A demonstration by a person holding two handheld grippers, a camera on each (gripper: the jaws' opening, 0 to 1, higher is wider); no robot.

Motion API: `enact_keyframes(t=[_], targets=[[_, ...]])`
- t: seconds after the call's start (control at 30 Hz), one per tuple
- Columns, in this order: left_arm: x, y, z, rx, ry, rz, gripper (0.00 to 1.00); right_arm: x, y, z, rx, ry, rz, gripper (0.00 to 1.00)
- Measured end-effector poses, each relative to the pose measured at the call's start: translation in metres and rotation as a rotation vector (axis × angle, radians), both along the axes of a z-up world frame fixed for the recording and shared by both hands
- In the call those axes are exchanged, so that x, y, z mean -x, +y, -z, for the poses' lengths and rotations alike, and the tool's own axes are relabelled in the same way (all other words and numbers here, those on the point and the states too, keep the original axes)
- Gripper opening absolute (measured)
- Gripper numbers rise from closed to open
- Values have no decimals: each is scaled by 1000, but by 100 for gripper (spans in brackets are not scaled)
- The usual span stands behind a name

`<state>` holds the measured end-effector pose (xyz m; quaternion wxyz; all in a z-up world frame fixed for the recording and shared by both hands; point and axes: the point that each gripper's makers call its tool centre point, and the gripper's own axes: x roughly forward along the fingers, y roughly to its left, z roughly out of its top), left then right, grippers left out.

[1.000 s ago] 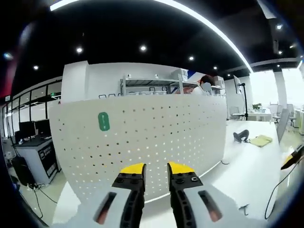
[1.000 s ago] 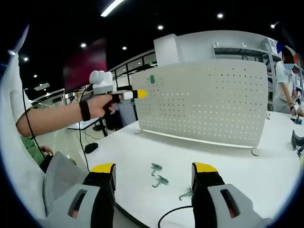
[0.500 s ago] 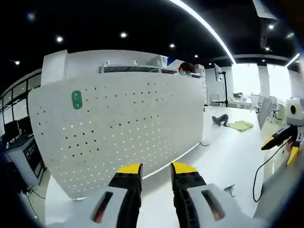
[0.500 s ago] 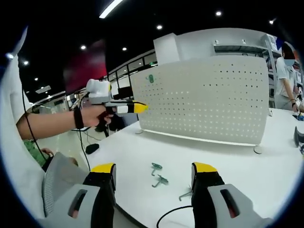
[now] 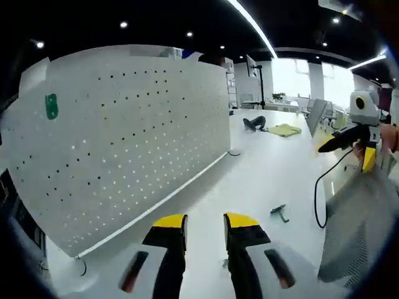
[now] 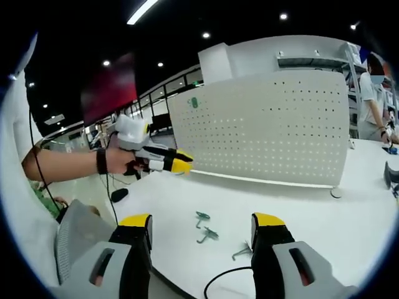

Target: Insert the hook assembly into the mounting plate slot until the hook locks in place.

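The white perforated mounting plate (image 5: 124, 131) stands upright on the white table (image 5: 262, 174), with a green tag (image 5: 51, 106) near its top. It also shows as the mounting plate (image 6: 274, 131). Two greenish hooks (image 6: 202, 216) (image 6: 208, 235) and a grey hook (image 6: 242, 252) lie loose on the table in front of my right gripper (image 6: 201, 225), whose jaws stand wide open and empty. One hook (image 5: 280, 213) lies right of my left gripper (image 5: 204, 223), whose jaws are narrowly apart with nothing between them. A hand holds the left gripper (image 6: 177, 164) low over the table's left side.
A black cable (image 5: 318, 199) runs over the table's near edge. A black object (image 5: 254, 123) and a yellow cloth (image 5: 285, 129) lie at the table's far end. A person (image 6: 374, 93) stands behind the plate's right end. The other gripper (image 5: 346, 151) shows at the right.
The left gripper has swung rightward and dipped toward the table, its tips now angled down. The right gripper has barely moved. The hooks lie where they were.
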<state>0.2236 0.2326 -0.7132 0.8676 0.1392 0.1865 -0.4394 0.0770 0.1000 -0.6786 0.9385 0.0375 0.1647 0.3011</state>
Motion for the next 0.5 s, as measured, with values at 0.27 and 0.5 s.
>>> enact_keyframes(t=[0.27, 0.5], targets=[[15, -7, 34, -92, 64, 110, 26, -3, -2, 1, -1, 1, 16, 65], [25, -8, 59, -164, 119, 194, 26, -5, -4, 2, 0, 7, 29, 65]])
